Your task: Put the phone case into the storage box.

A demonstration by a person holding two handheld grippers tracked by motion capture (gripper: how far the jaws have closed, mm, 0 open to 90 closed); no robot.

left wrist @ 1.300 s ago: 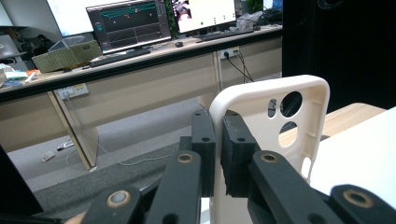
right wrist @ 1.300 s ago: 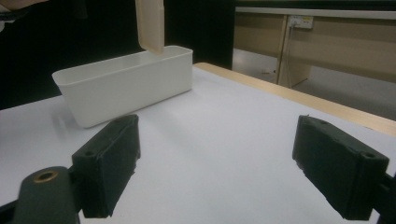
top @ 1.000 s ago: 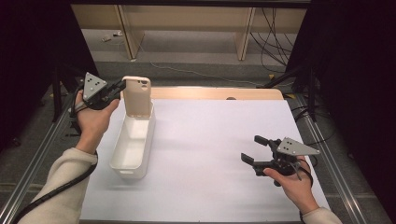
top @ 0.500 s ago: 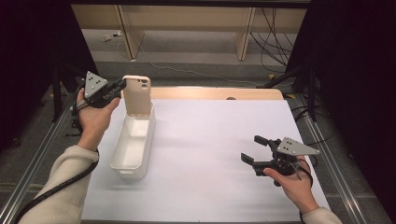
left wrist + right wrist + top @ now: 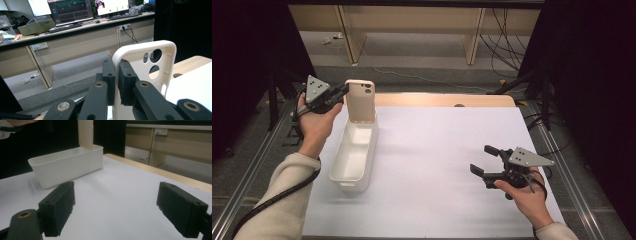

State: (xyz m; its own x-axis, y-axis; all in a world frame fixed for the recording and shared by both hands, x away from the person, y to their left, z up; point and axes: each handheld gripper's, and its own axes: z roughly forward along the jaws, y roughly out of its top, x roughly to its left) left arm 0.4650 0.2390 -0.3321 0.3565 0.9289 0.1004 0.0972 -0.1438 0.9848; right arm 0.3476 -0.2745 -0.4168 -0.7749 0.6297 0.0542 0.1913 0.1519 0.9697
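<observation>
- The left hand-held gripper (image 5: pixel 343 91) is clamped on one long edge of a cream phone case (image 5: pixel 361 100), holding it upright over the far end of the white bin (image 5: pixel 353 156), near the desk's (image 5: pixel 442 150) far left corner.
- In the left gripper view the two pads pinch the case's rim (image 5: pixel 115 75), with the camera cut-outs to the side of them.
- The right hand-held gripper (image 5: pixel 484 160) rests near the desk's right edge, jaws spread wide and holding nothing, well apart from the bin.
- The step in hand looks like lowering the case into the bin; the case's lower end seems at or just inside the rim.
- The next move calls for bringing the case down between the bin walls, then opening the jaws so it settles without tipping out.
- I cannot tell whether the case's bottom edge touches the bin floor; the bin wall hides it.
- The right gripper view cuts off the case's (image 5: pixel 85 133) top.
</observation>
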